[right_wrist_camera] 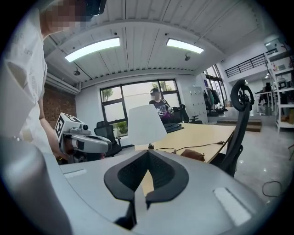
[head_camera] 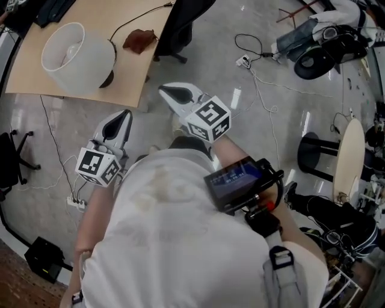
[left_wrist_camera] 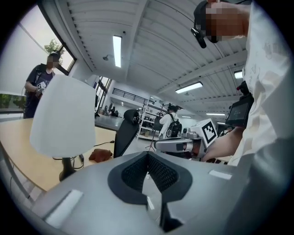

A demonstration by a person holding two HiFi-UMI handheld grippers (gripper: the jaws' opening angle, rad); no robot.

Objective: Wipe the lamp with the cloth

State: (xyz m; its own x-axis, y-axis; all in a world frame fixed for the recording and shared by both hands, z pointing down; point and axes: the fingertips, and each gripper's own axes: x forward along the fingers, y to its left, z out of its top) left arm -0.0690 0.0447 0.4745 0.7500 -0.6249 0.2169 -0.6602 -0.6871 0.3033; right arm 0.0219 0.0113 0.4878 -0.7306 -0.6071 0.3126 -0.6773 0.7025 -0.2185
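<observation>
Desk [head_camera: 114,15]: lamp [head_camera: 77,55], cloth [head_camera: 139,40]; L gripper [head_camera: 126,114], R gripper [head_camera: 163,89] closed.

In the head view the table [head_camera: 90,12] fills the upper left. The lamp [head_camera: 77,53] stands on it near its front edge — the cloth [head_camera: 139,40] lies on the table to the lamp's right, near it but apart. An office chair [head_camera: 183,24] stands at the table's right corner. Both grippers hang over the floor, short of the table's edge — the left gripper [head_camera: 123,117] before the lamp, the right gripper [head_camera: 171,93] before the cloth and the chair. A power strip [head_camera: 76,203] lies on the floor left of the person.
</observation>
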